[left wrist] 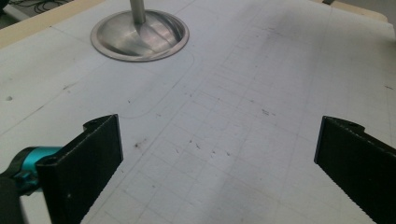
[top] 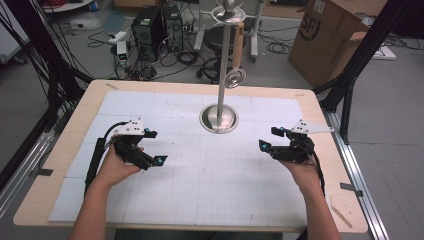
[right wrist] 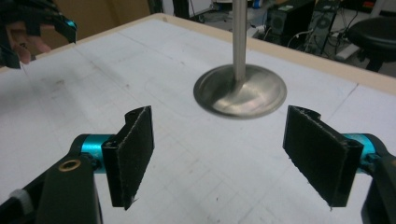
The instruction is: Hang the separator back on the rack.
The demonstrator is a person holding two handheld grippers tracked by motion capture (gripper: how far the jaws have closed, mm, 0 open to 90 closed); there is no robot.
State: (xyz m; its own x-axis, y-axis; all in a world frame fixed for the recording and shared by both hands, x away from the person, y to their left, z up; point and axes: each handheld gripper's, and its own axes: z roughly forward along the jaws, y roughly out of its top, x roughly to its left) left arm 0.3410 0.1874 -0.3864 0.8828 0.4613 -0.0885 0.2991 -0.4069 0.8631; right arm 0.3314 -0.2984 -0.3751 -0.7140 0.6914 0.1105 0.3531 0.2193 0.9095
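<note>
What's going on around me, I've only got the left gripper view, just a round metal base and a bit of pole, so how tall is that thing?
Observer: The metal stand rises high above the table, with a small hook partway up and a round knob on top.
Operator: Anything hanging from it?
Observer: No, the hook is bare.
Operator: Where's my other gripper?
Observer: The right gripper is held over the mat at the stand's right, jaws apart and nothing between them.
</note>
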